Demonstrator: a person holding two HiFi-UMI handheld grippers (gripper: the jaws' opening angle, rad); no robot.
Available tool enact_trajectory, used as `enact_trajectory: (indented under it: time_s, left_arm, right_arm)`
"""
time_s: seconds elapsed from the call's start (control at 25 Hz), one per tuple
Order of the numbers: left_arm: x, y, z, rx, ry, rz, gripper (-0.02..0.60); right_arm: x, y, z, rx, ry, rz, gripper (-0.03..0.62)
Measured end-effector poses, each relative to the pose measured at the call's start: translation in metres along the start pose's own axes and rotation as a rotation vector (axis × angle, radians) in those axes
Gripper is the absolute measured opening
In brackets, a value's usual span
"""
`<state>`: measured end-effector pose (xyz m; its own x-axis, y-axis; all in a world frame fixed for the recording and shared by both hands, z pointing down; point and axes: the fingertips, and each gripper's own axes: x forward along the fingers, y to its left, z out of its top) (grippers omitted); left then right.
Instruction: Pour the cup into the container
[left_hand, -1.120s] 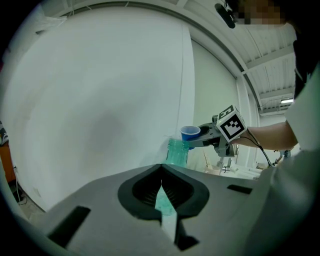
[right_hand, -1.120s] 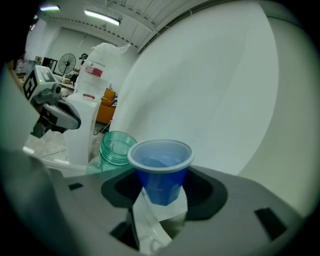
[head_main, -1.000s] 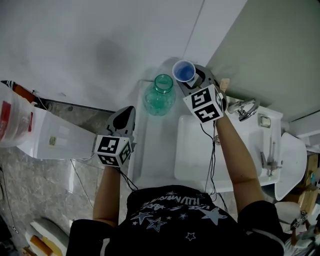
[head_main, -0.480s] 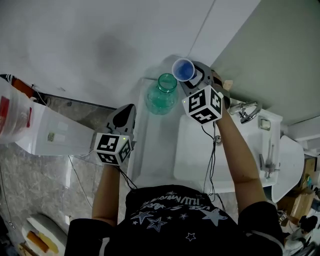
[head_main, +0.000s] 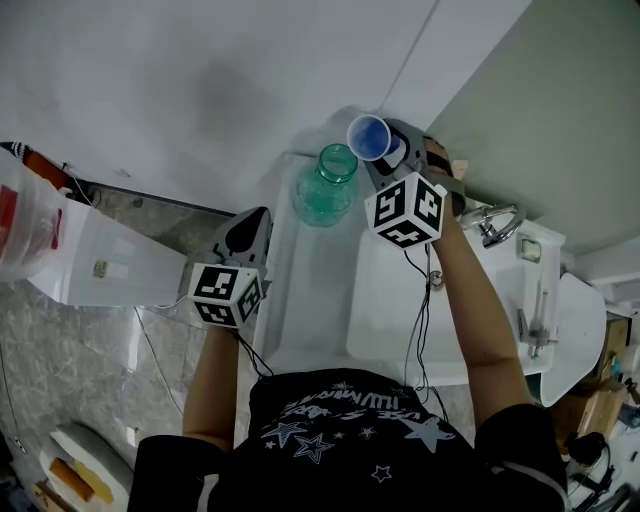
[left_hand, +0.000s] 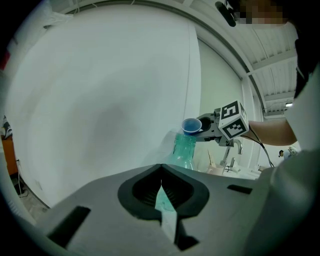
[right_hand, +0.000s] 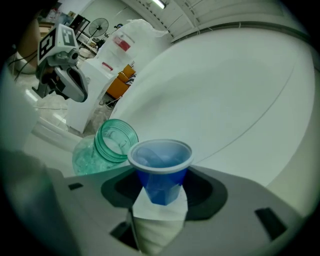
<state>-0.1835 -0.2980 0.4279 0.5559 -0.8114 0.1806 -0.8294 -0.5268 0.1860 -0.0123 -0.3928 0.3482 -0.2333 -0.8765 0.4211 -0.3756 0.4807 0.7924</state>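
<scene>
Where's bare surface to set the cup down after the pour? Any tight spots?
Free: the white ledge strip between the green jar and the person, with the sink basin on its right; the basin looks bare too. Crowded: the jar mouth, where the right gripper holds the blue cup, and the tap corner.

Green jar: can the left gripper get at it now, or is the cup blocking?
Probably yes. The left gripper points at the green jar with nothing between; the right gripper holds the blue cup by the jar's mouth, on the far side. The left jaws are shut, though.
</scene>
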Motion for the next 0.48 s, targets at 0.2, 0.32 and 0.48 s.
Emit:
enact_trajectory:
  time_s: [0.2, 0.32, 0.48]
  left_arm:
    - [-0.0001, -0.0006, -0.0046, -0.004, 0.006, 0.001, 0.012]
    - [-0.0001, -0.0012, -0.0035, 0.004, 0.005, 0.001, 0.012]
    - [-0.0001, -0.0030, -0.0032, 0.005, 0.005, 0.000, 0.012]
  right_arm:
    - [0.0006, 0.0021, 0.0012, -0.053, 0.008, -0.012, 0.242]
    - [0.0002, 0.0022, 0.0017, -0.079, 0.018, -0.024, 0.244]
    - [-0.0002, 0.0016, 0.0027, -0.098, 0.020, -0.032, 0.244]
